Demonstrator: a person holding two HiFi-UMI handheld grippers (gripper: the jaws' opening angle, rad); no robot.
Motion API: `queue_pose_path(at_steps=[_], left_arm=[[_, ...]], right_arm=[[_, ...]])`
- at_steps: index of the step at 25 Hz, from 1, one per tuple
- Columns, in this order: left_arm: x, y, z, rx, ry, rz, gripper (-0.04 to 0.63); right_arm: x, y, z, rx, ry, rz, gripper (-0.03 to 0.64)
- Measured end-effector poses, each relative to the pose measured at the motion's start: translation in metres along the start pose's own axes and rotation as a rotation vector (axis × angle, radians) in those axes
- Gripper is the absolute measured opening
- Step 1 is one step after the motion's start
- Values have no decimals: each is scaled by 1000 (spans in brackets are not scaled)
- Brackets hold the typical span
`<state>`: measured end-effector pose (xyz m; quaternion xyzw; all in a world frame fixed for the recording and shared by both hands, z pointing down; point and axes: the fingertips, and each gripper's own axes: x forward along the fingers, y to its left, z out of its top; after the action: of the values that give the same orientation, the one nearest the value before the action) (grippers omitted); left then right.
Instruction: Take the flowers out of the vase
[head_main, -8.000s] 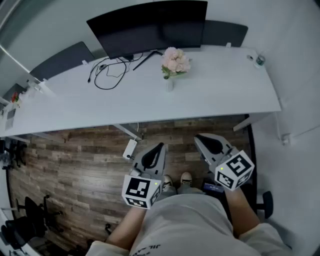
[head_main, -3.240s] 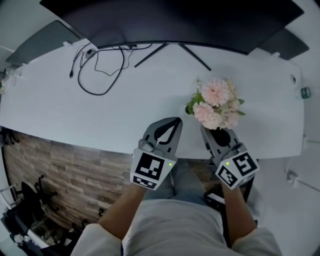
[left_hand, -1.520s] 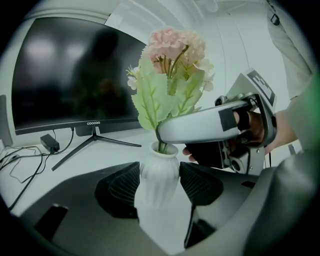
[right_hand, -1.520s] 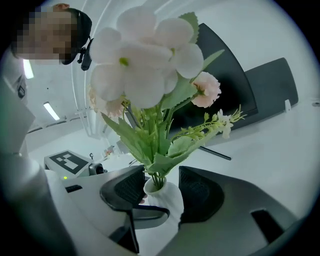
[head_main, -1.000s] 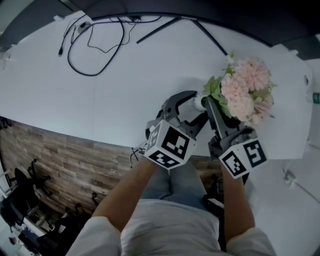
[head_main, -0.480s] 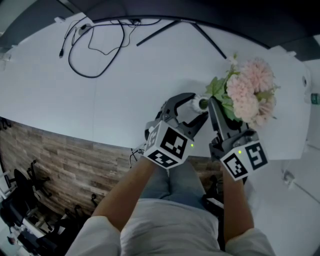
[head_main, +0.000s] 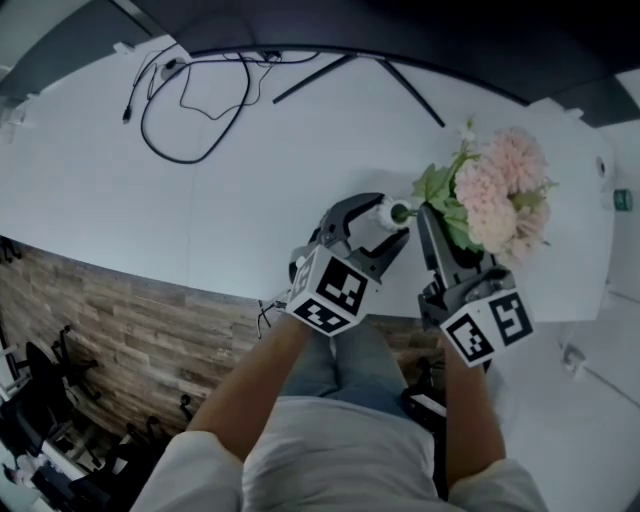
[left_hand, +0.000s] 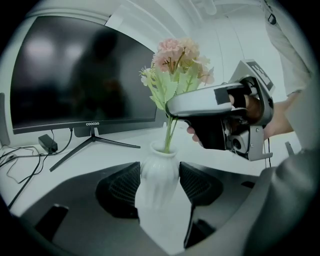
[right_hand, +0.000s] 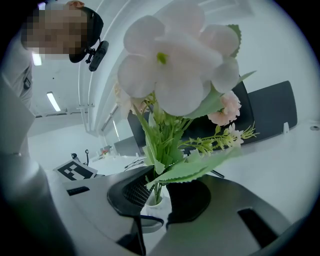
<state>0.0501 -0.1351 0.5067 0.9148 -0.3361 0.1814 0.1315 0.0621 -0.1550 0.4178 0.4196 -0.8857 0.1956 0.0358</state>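
Since one second earlier, right tongs (head_main: 421, 212) have narrowed and grip the stems (right_hand: 156, 189) of the flowers (head_main: 495, 190) just above the vase (left_hand: 159, 174). Left tongs (head_main: 371, 222), set wide, clasp this vase, which stands upright on the tabletop (head_main: 250, 200).

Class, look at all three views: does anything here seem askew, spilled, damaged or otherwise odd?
Nothing stands out. The white vase stands upright between the pads of the left gripper, the flowers look intact with their stems in the right gripper, and nothing has spilled. Only a loose black cable sprawls on the desk.
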Motion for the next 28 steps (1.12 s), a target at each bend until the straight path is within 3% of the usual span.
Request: queue_pose_path(at_steps=[20, 28], left_arm=[[-4, 10, -4, -16, -6, 10, 249], [-1, -1, 16, -4, -9, 11, 249]], right_arm=[[-11, 6, 20, -18, -22, -14, 92], [-30, 3, 49, -38, -41, -15, 92]])
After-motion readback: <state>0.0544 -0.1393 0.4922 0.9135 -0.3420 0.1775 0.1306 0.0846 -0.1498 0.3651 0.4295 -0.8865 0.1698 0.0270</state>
